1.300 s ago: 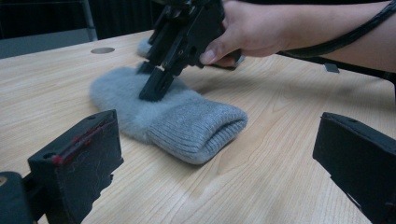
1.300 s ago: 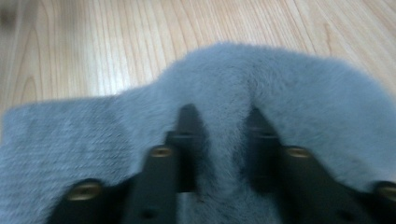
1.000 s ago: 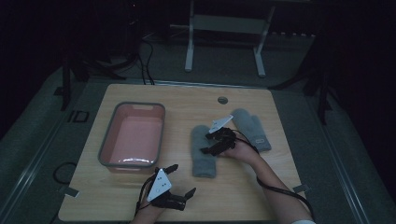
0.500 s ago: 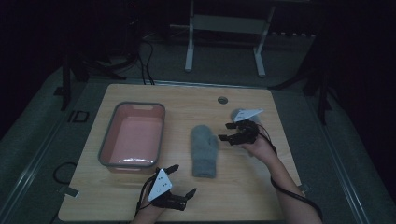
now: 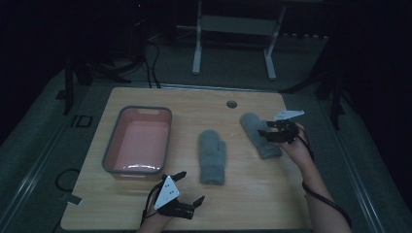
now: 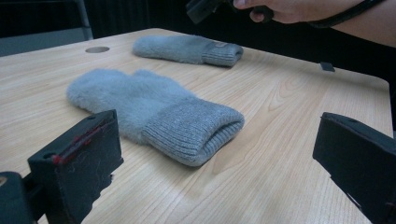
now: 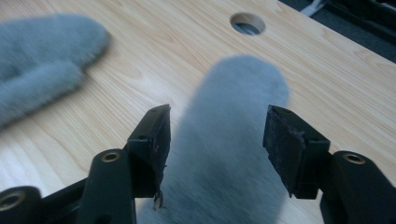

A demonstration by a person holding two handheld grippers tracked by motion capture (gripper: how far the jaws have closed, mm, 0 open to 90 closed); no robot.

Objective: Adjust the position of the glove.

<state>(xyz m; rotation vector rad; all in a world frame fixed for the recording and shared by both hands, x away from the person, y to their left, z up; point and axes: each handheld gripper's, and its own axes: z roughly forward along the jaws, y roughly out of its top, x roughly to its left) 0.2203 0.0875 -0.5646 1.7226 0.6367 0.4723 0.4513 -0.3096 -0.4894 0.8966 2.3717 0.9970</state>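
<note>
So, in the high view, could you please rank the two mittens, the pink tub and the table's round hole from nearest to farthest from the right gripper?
From the right gripper:
1. Right mitten, directly under its jaws.
2. Round hole, toward the far edge.
3. Middle mitten, table centre.
4. Pink tub, far left.

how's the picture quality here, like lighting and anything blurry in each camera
High view: dim overall, room beyond the table nearly black. Left gripper view: evenly lit and sharp on the near mitten, its own fingers soft. Right gripper view: bright, but the far mitten between the fingers is blurred.
</note>
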